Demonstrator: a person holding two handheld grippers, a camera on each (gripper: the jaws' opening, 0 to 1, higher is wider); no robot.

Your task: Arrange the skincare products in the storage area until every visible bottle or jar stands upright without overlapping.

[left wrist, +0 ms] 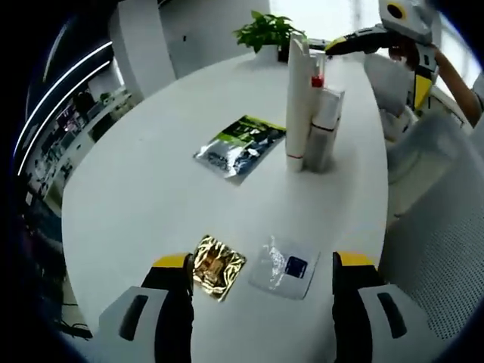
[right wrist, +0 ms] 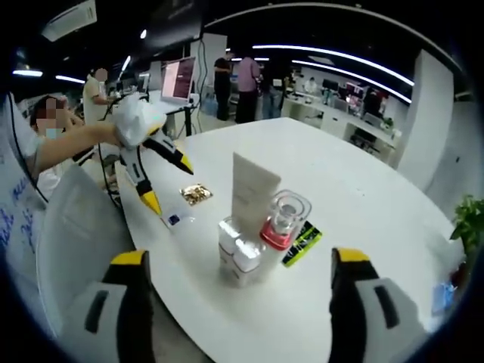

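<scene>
- Left gripper [left wrist: 261, 299]: jaws wide apart, nothing between them, hovering over the near edge of the white desk [left wrist: 136, 197]. It also appears in the right gripper view [right wrist: 168, 181], held up over the far edge of the desk by a person's hand, jaws spread.
- Right gripper [right wrist: 236, 302]: jaws wide apart and empty, near the desk's edge in front of the cluster of products. In the left gripper view it hangs above the far end of the desk [left wrist: 355, 41]; from there I cannot tell how its jaws stand.
- Skincare cluster stands upright toward the far right part of the desk: a tall white tube [left wrist: 297, 102], a clear bottle with a red collar [right wrist: 283, 219] just behind it, and two short white boxes [right wrist: 238, 257] touching each other beside the tube.
- Green-and-black sachet [left wrist: 242, 145] lies flat just beside the cluster, toward the desk's middle.
- Gold foil sachet [left wrist: 217, 266] and clear sachet with a dark blue square [left wrist: 286, 268] lie flat side by side near the edge by the left gripper, close but apart.
- Potted plant [left wrist: 266, 32] at the desk's far end.
</scene>
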